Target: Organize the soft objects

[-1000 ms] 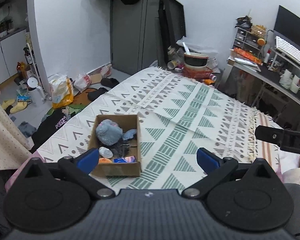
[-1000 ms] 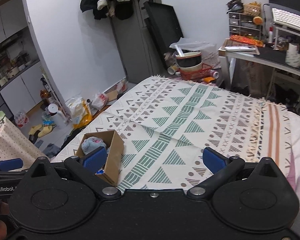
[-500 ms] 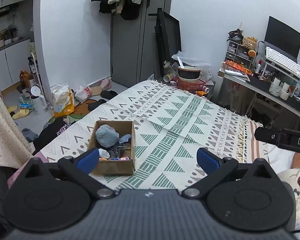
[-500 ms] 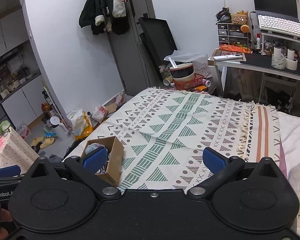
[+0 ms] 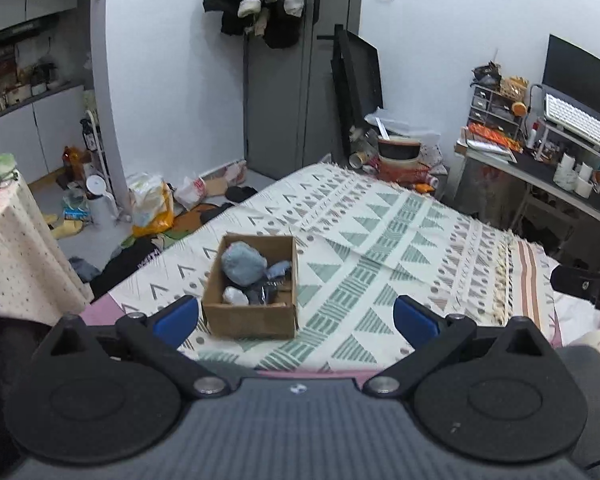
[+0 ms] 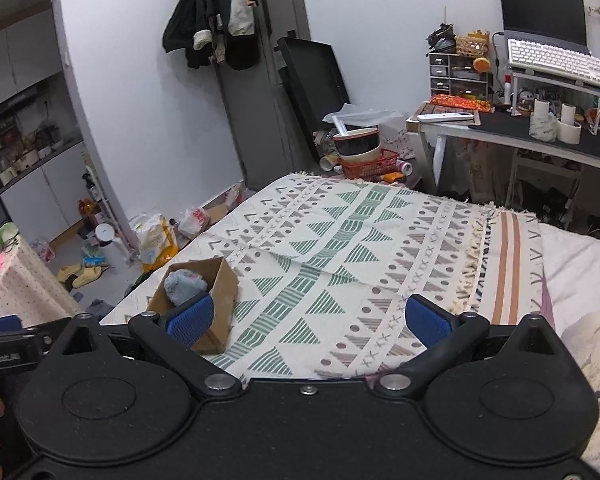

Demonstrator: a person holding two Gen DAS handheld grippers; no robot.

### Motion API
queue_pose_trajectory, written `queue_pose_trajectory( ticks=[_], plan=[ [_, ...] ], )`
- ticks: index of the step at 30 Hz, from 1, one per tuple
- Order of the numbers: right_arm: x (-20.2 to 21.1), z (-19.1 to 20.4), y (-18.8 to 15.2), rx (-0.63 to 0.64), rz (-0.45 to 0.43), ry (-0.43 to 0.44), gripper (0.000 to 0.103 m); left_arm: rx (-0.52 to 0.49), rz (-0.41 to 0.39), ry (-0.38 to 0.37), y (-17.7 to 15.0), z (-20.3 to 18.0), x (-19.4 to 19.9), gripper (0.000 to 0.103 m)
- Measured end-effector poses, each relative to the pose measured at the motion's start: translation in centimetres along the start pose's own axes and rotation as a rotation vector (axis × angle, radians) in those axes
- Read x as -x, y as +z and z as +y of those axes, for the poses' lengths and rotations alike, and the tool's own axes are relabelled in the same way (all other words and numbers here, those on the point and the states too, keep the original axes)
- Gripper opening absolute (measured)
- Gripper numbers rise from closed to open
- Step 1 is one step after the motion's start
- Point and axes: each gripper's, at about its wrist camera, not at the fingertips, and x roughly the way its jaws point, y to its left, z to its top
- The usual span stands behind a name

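Both the left gripper (image 5: 296,316) and right gripper (image 6: 308,318) hang spread wide, empty, above the patterned blanket (image 5: 380,248); the cardboard box (image 5: 256,320) holds a blue plush toy (image 5: 242,266).

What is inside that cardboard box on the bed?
The cardboard box holds a fluffy grey-blue plush on top, a small white item beside it and darker soft pieces. Whatever lies beneath them, and behind the near wall, is hidden.

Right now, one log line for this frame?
left gripper: open, empty | right gripper: open, empty | cardboard box: on patterned blanket, holds blue-grey plush | nothing grasped
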Motion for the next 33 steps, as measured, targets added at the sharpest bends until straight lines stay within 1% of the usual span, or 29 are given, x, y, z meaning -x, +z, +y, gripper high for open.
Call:
queue_pose_trajectory(
  ticks=[5,10,19,25,33],
  plan=[
    [1.1,0.1,-1.3,0.023,-0.013,0.015,0.103,-0.009,0.022,-0.015,-1.5,-0.1,0.0,0.103],
    [1.2,0.1,-1.5,0.031,-0.015,0.004,0.103,-0.013,0.021,-0.026,-2.3,-0.4,0.5,0.103],
    [0.5,-0.9,-2.4,0.012,0.016,-0.025,0.103,-0.006,0.018,-0.024,-2.4,-0.7,0.8,0.103],
    [0.7,-1.2,-2.4,0.007,0.022,0.001,0.103,-0.013,0.011,-0.027,-2.2,-1.0,1.2,0.103],
    [1.6,-1.3,-2.2,0.011,-0.011,0.003,0.103,-0.01,-0.001,-0.036,-1.8,-1.1,1.6,0.103]
  ],
)
